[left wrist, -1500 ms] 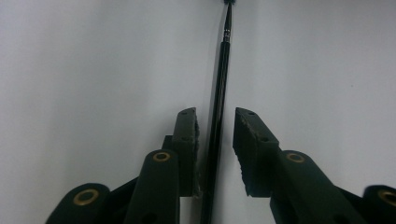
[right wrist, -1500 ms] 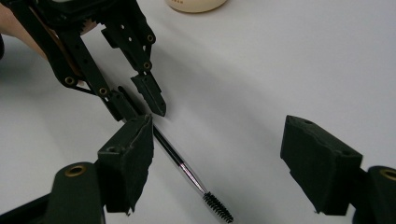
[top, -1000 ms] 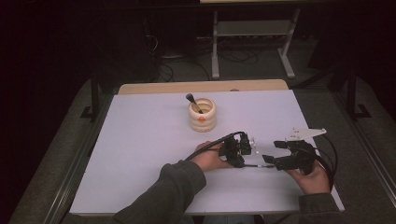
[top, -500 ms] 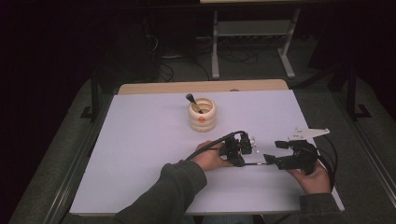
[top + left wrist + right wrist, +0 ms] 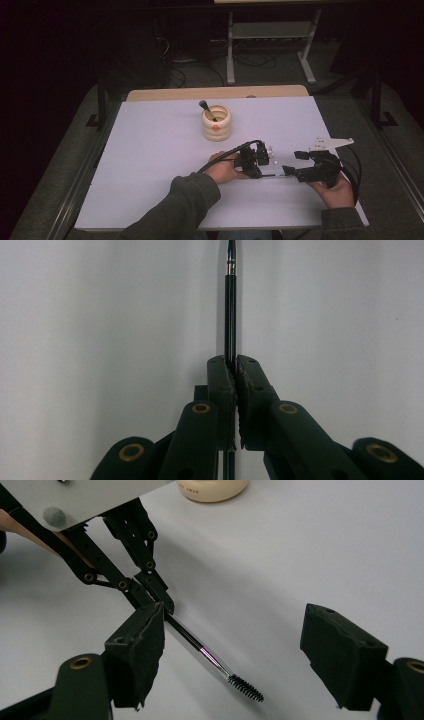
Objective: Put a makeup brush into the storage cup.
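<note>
My left claw point(image 5: 235, 372) has just closed on the mascara wand point(image 5: 215, 661), low over the bench point(image 5: 150, 165). Right claw point(image 5: 232, 655) gapes wide; I'd close it gently near the bristles.

The jaws of the left gripper point(image 5: 235, 390) have just been closing and are now pressed together on the thin black handle of the mascara wand point(image 5: 230, 315), which is clamped between the pads and runs straight out beyond the jaw tips. In the high view, the narrow gap seen a second ago between those jaws is no longer made out, and the wand point(image 5: 274, 174) is gripped at the tips.
</note>
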`<state>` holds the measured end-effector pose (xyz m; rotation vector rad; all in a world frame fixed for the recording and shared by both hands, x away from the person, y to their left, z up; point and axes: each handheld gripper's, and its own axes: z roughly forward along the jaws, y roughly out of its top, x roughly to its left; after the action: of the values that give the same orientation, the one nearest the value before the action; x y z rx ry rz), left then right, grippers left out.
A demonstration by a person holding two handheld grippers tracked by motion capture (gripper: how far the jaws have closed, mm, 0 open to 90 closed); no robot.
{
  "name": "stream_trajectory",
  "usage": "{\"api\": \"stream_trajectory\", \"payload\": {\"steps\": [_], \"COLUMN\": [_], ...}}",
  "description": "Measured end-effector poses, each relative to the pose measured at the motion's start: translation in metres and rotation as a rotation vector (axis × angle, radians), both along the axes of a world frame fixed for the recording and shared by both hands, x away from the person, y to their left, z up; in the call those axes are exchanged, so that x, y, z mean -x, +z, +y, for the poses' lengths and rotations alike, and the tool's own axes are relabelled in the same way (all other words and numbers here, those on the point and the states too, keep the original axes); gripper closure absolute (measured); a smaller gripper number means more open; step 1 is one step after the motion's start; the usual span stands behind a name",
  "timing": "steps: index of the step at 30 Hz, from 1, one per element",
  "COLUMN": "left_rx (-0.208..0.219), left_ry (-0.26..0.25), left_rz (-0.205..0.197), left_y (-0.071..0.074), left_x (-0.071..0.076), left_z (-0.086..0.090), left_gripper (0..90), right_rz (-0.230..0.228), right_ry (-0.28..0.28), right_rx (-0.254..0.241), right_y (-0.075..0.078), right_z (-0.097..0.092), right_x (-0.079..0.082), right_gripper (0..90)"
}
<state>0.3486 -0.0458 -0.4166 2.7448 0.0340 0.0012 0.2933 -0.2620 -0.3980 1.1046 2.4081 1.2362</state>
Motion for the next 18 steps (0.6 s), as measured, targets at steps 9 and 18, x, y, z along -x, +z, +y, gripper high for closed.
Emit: {"api": "stream_trajectory", "payload": {"steps": [9, 18], "left_rx": [0.042, 0.092], "left_ry": [0.036, 0.069], "left_rz": [0.002, 0.013], "left_y": [0.012, 0.021], "left_x": [0.000, 0.002], "left_z": [0.014, 0.035], "left_gripper": [86.2, 86.2], "right_rz": [0.008, 0.012], "right_ry": [0.003, 0.015], "right_rx": [-0.007, -0.027], "right_y": [0.000, 0.000], "right_z": [0.003, 0.007], "right_x": [0.000, 0.001], "right_gripper": [24.5, 24.4]}}
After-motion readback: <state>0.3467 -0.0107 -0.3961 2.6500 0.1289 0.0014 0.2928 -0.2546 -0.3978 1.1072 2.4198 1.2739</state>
